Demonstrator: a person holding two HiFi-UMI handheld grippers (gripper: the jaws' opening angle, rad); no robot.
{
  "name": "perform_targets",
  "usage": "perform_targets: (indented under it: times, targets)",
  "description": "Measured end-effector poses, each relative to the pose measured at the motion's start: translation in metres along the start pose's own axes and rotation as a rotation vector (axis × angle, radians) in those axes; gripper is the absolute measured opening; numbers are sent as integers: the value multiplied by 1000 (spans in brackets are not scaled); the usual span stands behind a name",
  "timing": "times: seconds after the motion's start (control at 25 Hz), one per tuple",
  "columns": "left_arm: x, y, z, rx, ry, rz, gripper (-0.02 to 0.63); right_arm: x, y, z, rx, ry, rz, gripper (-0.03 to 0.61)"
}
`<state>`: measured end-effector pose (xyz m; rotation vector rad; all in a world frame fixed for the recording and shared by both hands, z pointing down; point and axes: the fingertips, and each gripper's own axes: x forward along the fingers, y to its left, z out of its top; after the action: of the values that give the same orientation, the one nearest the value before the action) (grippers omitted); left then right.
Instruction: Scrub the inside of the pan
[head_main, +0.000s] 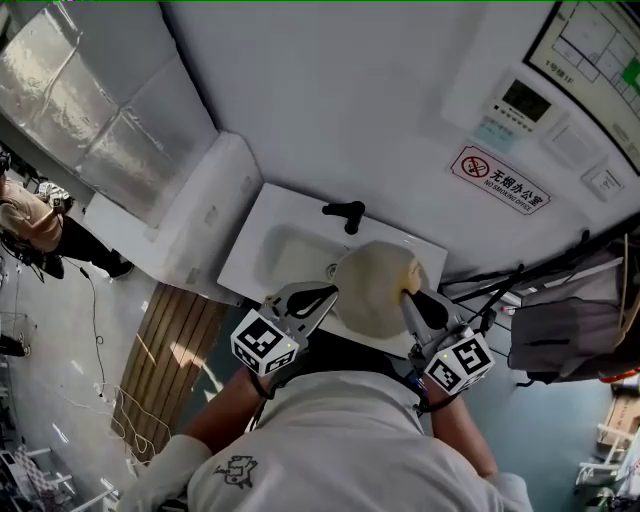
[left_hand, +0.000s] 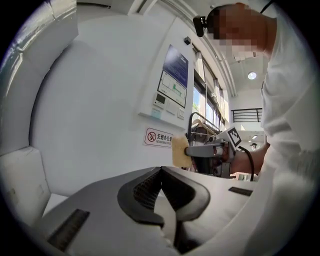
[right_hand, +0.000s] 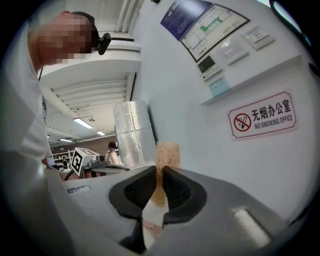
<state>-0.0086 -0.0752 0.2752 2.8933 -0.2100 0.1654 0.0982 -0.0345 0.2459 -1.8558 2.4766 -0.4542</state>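
White sink (head_main: 262, 235) under a bare wall, and the scrubbing looks about to begin: sponge ready, pan waiting.
The right gripper (head_main: 408, 297) pinches a thin tan sponge (right_hand: 167, 152); the left gripper (head_main: 330, 293) is closed, nothing visible between its jaws. The round, cream pan (head_main: 370, 295) sits at the sink's front between them. Next, the sponge likely must drop inside.

white shirt (head_main: 340, 430), small dark print (head_main: 237, 468) near left shoulder. left gripper (head_main: 322, 296) and right gripper (head_main: 415, 303): pale grey shells, black ribbed jaw pads. left cube (head_main: 265, 343), right cube (head_main: 458, 362): white faces, black square markers. black cable (left_hand: 248, 157) curves behind right gripper.
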Motion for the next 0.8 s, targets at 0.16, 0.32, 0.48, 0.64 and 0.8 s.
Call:
perform_targets:
  times: [0.16, 0.32, 0.48, 0.64, 0.8]
  targets:
    - [-7, 8, -13, -8, 32, 3, 5, 4, -12, -20, 12, 38, -19, 41]
    - [-8, 13, -37, -12, 88, -10, 25, 12, -23, -37, 36, 69, -34, 40]
    - [-4, 19, -59, -7, 139, -6, 54, 18, -33, -54, 62, 110, -27, 41]
    - [1, 31, -84, -23, 196, 0, 77, 27, -41, -72, 89, 139, -26, 41]
    - [7, 40, -110, -70, 241, -2, 152, 37, -52, -89, 113, 186, -14, 41]
